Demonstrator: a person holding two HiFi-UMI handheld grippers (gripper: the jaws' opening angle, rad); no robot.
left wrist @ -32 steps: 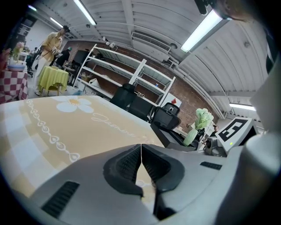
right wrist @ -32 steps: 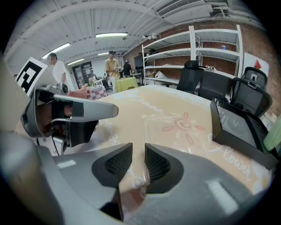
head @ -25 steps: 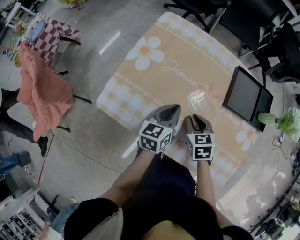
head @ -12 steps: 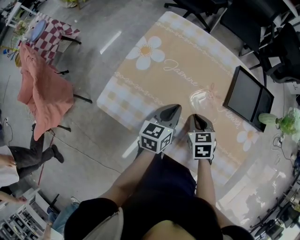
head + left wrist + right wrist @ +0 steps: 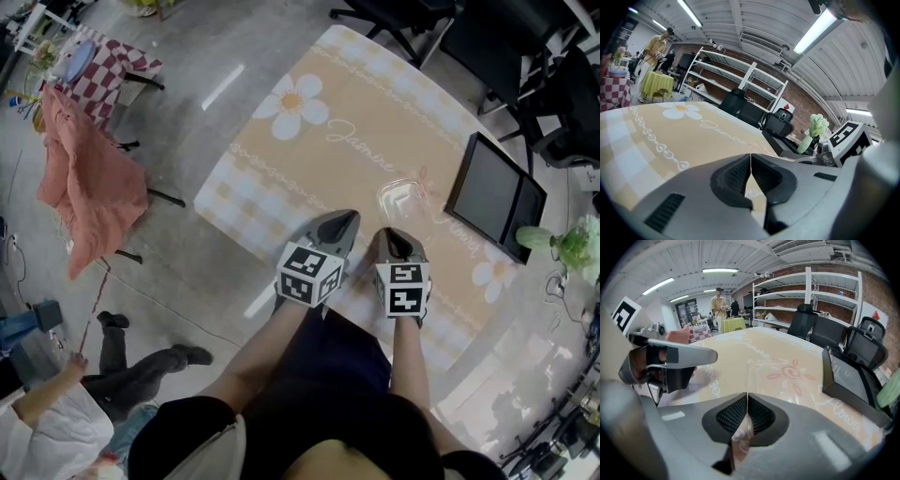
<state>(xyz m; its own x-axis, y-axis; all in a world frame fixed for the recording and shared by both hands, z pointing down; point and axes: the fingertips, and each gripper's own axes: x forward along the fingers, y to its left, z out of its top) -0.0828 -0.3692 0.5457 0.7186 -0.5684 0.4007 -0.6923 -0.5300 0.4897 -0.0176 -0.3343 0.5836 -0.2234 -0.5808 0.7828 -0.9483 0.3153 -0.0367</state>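
Since the jaws of the right gripper (image 5: 747, 397) are clamped on the near edge of the clear bag (image 5: 780, 377), spread on the worktop (image 5: 319, 178) toward 12 o'clock, the film is best gripped squarely; the jaws of the left gripper (image 5: 750, 160) are pressed together, empty.

On the bench (image 5: 319, 178), the plastic box (image 5: 401, 197) lies just ahead of the jaws of the right gripper (image 5: 392, 234), and the tray (image 5: 492, 195) lies ahead of them to the right. The left gripper (image 5: 347, 216) sits just left of those jaws. The plant (image 5: 562, 246) stands well to their right, past the tray, and the chairs (image 5: 394, 19) stand beyond the bench's far edge.
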